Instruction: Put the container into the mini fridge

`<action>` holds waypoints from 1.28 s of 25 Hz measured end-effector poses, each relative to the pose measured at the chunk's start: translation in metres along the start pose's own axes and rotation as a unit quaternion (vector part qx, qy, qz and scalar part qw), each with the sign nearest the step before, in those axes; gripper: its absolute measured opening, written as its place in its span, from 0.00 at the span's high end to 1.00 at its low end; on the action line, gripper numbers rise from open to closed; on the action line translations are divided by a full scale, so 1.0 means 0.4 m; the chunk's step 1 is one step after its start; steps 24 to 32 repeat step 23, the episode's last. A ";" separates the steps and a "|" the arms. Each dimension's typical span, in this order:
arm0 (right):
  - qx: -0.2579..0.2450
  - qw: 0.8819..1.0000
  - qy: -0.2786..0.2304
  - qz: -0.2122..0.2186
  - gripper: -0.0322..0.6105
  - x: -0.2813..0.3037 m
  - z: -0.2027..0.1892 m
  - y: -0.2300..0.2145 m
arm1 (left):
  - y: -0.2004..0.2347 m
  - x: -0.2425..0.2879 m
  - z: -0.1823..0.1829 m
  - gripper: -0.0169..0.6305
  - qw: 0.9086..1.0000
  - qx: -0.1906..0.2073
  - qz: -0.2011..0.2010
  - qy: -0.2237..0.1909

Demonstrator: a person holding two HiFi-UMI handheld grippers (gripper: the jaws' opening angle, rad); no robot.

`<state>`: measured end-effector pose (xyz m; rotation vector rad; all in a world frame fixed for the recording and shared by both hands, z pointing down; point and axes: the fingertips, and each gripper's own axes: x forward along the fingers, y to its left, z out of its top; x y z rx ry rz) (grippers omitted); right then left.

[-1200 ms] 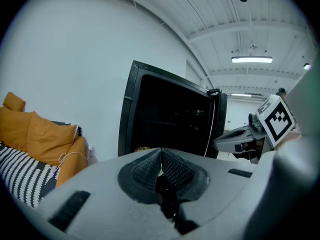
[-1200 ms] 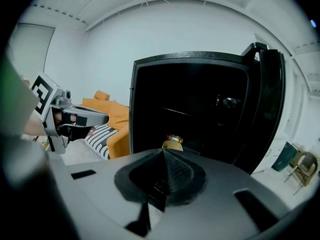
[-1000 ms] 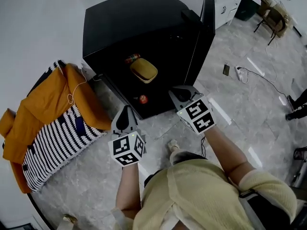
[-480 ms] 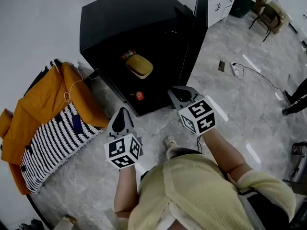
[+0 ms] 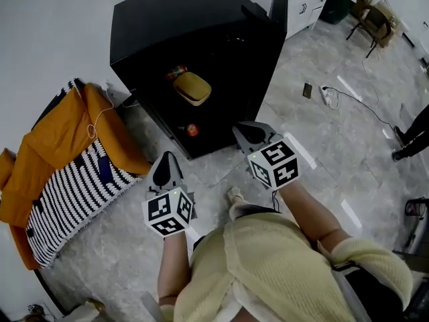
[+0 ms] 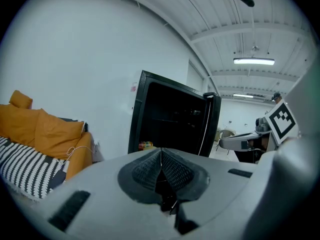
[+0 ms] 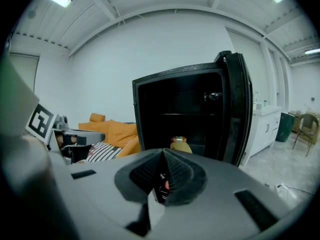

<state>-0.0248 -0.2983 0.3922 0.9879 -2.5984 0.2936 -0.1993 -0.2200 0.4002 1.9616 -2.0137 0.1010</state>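
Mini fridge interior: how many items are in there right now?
3. A yellow oval container sits on a shelf, a small red-and-yellow item just behind it, and a small red object lower down. The black mini fridge's dark interior may hide more.

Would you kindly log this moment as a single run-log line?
mini fridge: door open | yellow container: on shelf inside | left gripper: shut, empty | right gripper: shut, empty | both grippers outside fridge

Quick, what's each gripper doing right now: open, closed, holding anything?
Left gripper: closed, holding nothing.
Right gripper: closed, holding nothing.
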 end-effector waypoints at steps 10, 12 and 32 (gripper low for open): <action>0.007 1.000 0.011 -0.001 0.90 -0.002 -0.022 -0.012 | -0.010 0.014 -0.018 0.94 1.000 0.003 -0.006 0.019; 0.009 1.000 0.014 -0.001 0.90 0.000 -0.028 -0.017 | -0.012 0.017 -0.020 0.94 1.000 0.005 -0.007 0.023; 0.000 1.000 0.021 0.007 0.90 0.042 -0.033 -0.031 | 0.004 0.042 -0.037 0.94 0.999 0.001 -0.001 0.033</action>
